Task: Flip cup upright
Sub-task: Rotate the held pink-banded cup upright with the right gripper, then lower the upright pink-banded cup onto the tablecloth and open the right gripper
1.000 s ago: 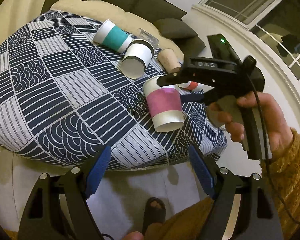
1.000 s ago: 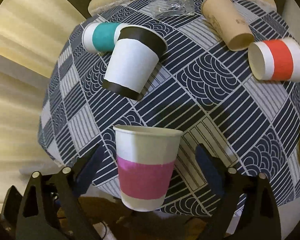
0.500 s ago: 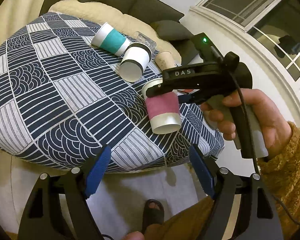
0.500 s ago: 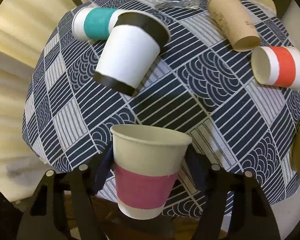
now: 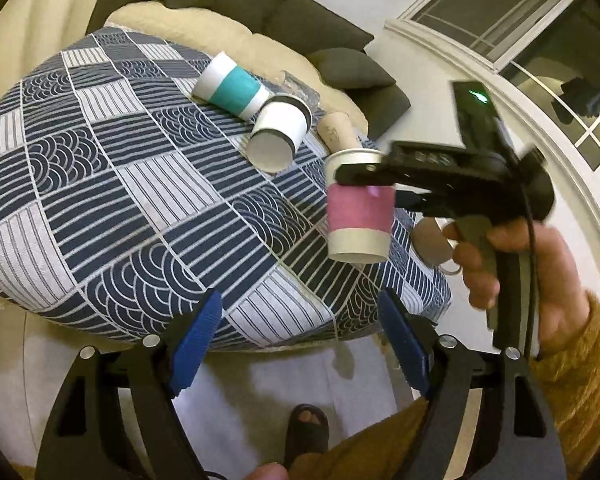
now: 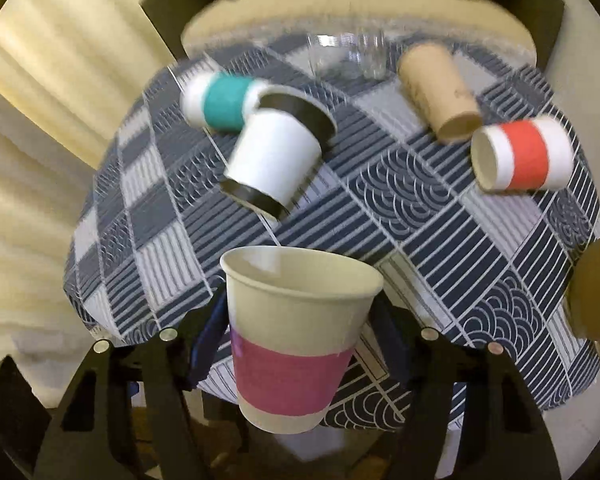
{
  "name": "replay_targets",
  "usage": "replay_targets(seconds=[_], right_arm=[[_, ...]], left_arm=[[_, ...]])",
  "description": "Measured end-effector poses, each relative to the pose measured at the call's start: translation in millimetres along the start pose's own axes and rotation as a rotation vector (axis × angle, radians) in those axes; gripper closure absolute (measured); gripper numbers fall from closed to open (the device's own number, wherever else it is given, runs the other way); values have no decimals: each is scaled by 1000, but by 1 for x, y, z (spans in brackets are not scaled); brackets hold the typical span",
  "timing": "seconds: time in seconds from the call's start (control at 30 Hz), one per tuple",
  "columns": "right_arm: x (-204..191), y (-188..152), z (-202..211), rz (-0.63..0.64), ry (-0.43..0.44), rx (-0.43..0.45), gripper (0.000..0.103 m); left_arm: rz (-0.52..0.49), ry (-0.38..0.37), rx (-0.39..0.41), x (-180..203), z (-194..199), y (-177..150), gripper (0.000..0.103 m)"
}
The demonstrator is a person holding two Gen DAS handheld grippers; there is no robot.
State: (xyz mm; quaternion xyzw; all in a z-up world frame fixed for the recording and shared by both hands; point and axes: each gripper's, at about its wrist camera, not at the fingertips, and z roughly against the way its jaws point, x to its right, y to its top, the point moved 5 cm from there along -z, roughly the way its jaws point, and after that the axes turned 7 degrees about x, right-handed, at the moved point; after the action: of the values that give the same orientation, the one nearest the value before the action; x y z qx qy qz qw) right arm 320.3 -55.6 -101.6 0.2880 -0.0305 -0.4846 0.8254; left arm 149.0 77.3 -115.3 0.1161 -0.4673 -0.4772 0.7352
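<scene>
My right gripper [image 6: 300, 320] is shut on a white paper cup with a pink band [image 6: 296, 344]. The cup is upright, mouth up, and held above the near right part of the patterned table [image 6: 420, 216]. In the left wrist view the same pink cup [image 5: 359, 212] hangs in the right gripper [image 5: 360, 170], clear of the cloth [image 5: 140, 184]. My left gripper [image 5: 296, 328] is open and empty, low in front of the table's near edge.
Several cups lie on their sides: a teal-banded one [image 6: 220, 106], a black-rimmed white one [image 6: 276, 156], a brown one [image 6: 440, 92], a red-banded one [image 6: 522, 154]. A clear plastic cup [image 6: 348, 54] lies at the back. A mug [image 6: 596, 292] sits at the right edge.
My right gripper closed on the pink cup and lifted it off the table. The left gripper stayed open and drew back a little.
</scene>
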Motion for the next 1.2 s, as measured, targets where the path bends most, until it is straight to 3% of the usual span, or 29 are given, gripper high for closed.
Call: replay_targets(seconds=[0.37, 0.6, 1.0, 1.2], right_arm=[[-14, -8, 59, 112, 58, 440, 35], [-28, -38, 60, 269, -128, 698, 35], [-28, -80, 22, 293, -355, 842, 35], [-31, -86, 14, 314, -364, 854, 35]], left_arm=[[25, 7, 58, -7, 6, 10, 25], [70, 23, 135, -20, 16, 23, 25], [111, -2, 202, -30, 22, 30, 25], [63, 14, 217, -26, 19, 29, 25]])
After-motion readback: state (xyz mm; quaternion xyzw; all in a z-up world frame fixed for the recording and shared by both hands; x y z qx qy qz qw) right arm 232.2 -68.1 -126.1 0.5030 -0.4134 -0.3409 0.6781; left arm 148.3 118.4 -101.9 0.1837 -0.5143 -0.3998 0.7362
